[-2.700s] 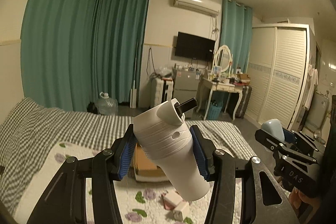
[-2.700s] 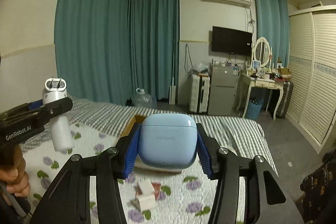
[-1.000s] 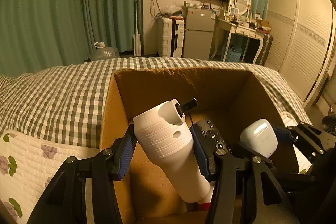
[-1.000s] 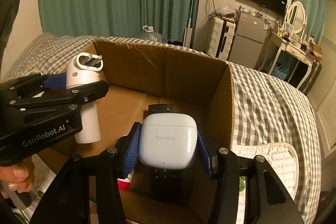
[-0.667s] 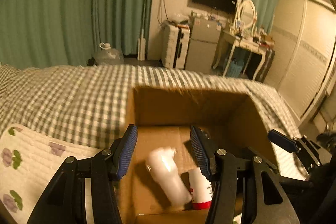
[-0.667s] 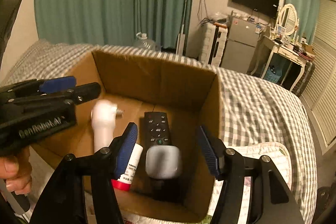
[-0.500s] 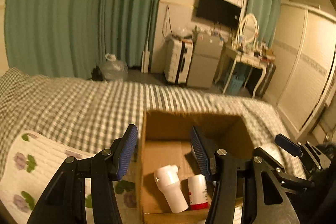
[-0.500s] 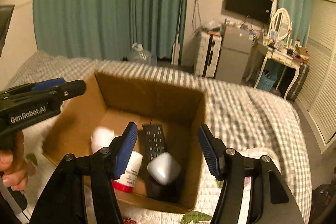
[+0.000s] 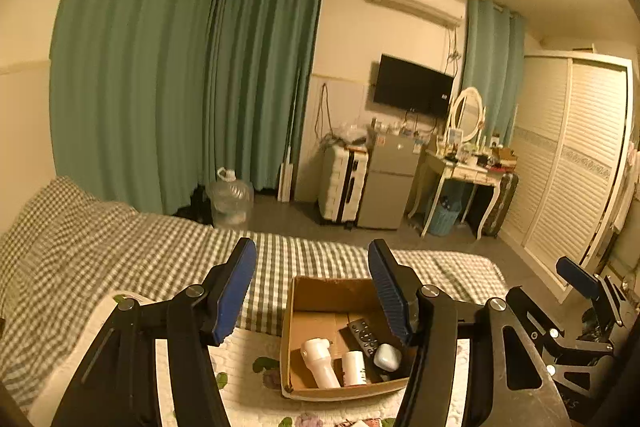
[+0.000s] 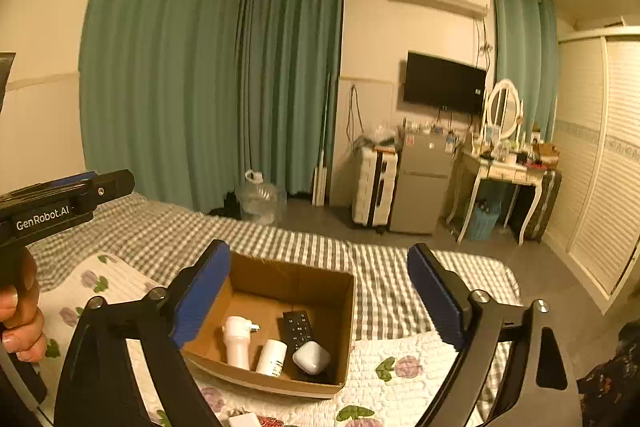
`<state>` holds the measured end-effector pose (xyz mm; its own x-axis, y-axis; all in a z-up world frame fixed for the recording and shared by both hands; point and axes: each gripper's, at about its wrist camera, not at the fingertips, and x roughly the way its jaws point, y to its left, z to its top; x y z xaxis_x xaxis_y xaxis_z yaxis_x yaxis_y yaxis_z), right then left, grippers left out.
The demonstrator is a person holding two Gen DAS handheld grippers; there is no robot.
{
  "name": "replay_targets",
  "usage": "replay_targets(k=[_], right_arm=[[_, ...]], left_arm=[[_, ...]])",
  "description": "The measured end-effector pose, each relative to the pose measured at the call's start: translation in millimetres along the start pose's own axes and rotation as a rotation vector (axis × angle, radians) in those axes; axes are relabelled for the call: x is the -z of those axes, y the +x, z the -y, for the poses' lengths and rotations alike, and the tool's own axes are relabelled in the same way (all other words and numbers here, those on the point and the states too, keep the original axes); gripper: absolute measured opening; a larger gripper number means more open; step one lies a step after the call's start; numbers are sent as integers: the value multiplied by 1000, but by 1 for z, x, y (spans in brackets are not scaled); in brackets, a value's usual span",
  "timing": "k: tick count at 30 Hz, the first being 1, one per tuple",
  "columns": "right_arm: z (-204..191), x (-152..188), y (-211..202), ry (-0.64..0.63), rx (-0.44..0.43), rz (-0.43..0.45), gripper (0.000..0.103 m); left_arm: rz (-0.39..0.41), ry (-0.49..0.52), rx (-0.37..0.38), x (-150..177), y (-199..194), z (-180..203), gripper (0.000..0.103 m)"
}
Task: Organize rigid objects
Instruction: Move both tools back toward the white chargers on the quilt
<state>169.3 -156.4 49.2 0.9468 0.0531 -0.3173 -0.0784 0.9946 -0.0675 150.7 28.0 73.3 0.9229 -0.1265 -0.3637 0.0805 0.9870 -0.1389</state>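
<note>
Both grippers empty, jaws wide: left (image 9: 312,291), right (image 10: 320,291), both hovering above box (image 10: 320,275). Box holds charger (image 10: 237,343), bottle (image 10: 272,357), remote (image 10: 298,329), earbud case (image 10: 312,357). Looks like between picks; next prob small items at right gripper's near edge (image 10: 244,419), need a low reach back.

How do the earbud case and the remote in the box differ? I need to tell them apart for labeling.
The earbud case is pale, rounded and compact; the remote is black, flat and long. The remote shows rows of buttons, while the earbud case looks smooth. The earbud case sits at the remote's near end, seemingly overlapping it. Both lie inside the cardboard box on the bed, untouched by either gripper.
</note>
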Motion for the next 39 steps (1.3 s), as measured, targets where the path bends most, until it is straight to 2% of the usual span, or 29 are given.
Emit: replay_targets(k=[7,9,18,27,34,39], right_arm=[[-9,-19,-73,-32,4,79,98],[-9,-20,-89,-28,2,95,103],[-25,2,-131,-53,3,110,103],[-31,35,-123,-59,8,66,103],[-28,80,-88,-6,-20,-66,103],[-28,115,-57,9,-23,-157,103]], left_arm=[[45,13,-1,-11,-58,0,64],[57,19,1,-8,-71,1,64],[9,13,-1,27,-84,0,65],[-42,27,-13,56,-71,1,65],[-116,22,-19,83,-39,-8,65],[-168,57,-41,115,-9,-16,65]])
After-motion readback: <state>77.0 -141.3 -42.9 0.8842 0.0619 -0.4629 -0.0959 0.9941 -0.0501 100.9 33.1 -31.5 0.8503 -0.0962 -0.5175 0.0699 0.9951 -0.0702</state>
